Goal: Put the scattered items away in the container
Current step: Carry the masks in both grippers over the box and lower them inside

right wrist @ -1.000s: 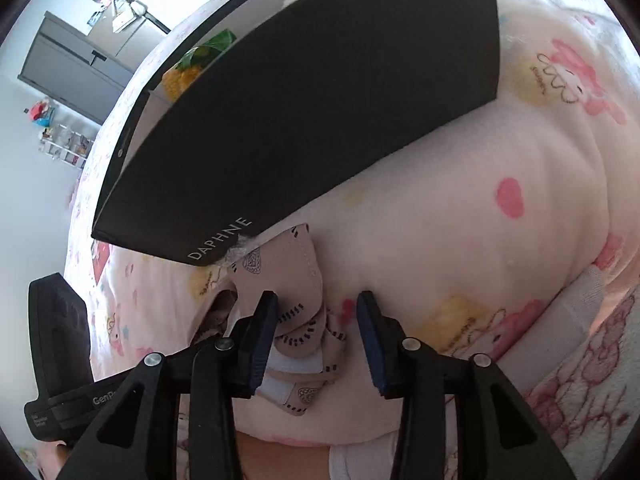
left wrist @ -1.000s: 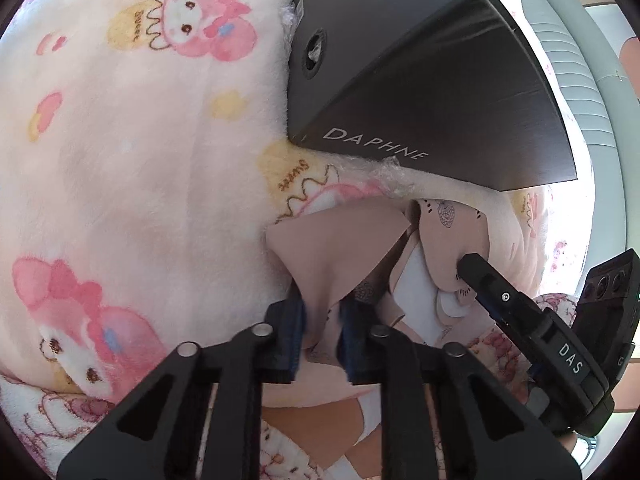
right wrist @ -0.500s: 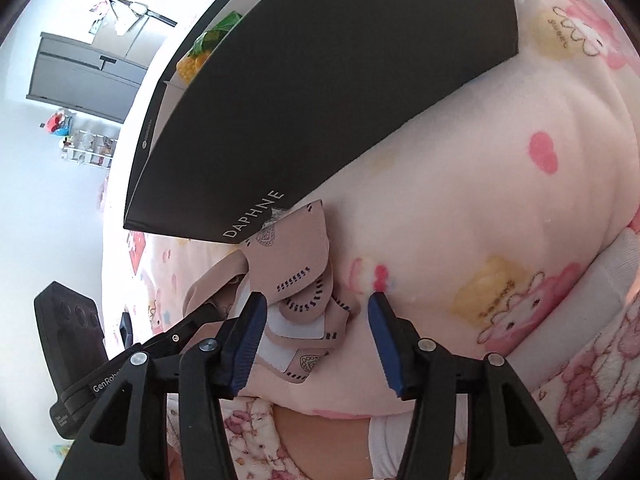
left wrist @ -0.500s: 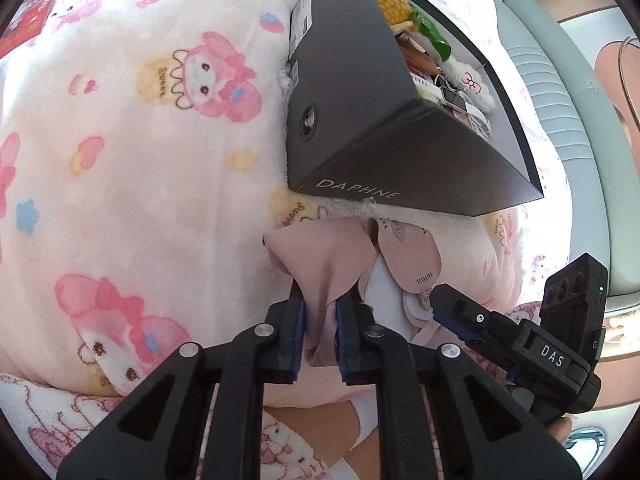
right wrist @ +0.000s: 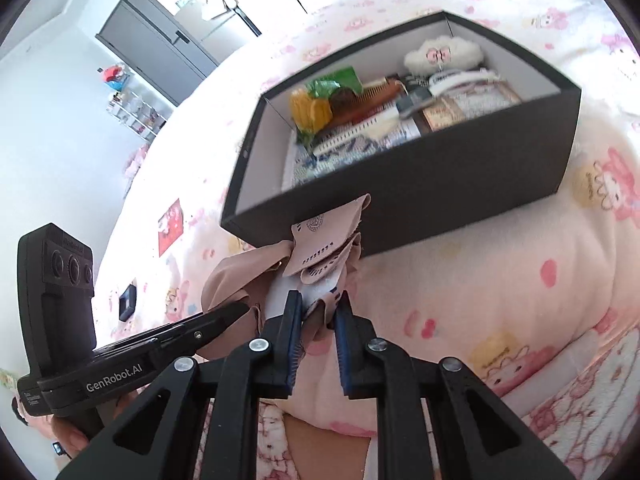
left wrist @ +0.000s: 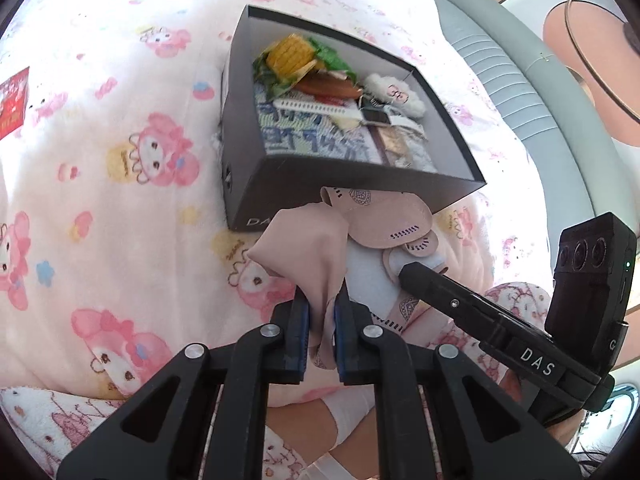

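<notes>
Beige patterned fabric piece [left wrist: 320,248] [right wrist: 320,256], bunched and held in the air just in front of the near wall of the black shoebox [left wrist: 256,184] [right wrist: 460,184], above the pink cartoon-print blanket [left wrist: 120,160] [right wrist: 500,280]. Left gripper [left wrist: 320,332] clamped tight on the plain beige fold, cloth pinched between its blue pads. Right gripper [right wrist: 318,336] closing on the white-lined, printed end of the same cloth, fabric between its pads and pressed by them. Seen from the left wrist, right gripper [left wrist: 412,272] entering from the lower right, tip against the cloth. Inside the box: toy corn cob [left wrist: 290,54] [right wrist: 310,110], green wrapper [left wrist: 330,56], wooden comb [right wrist: 360,98], fluffy white plush [left wrist: 394,92] [right wrist: 444,54], white watch strap [left wrist: 316,106], blue-and-white patterned cloth [left wrist: 312,140] at the bottom. Red card [left wrist: 14,104] [right wrist: 170,226] lying on the blanket well apart, off to the left
</notes>
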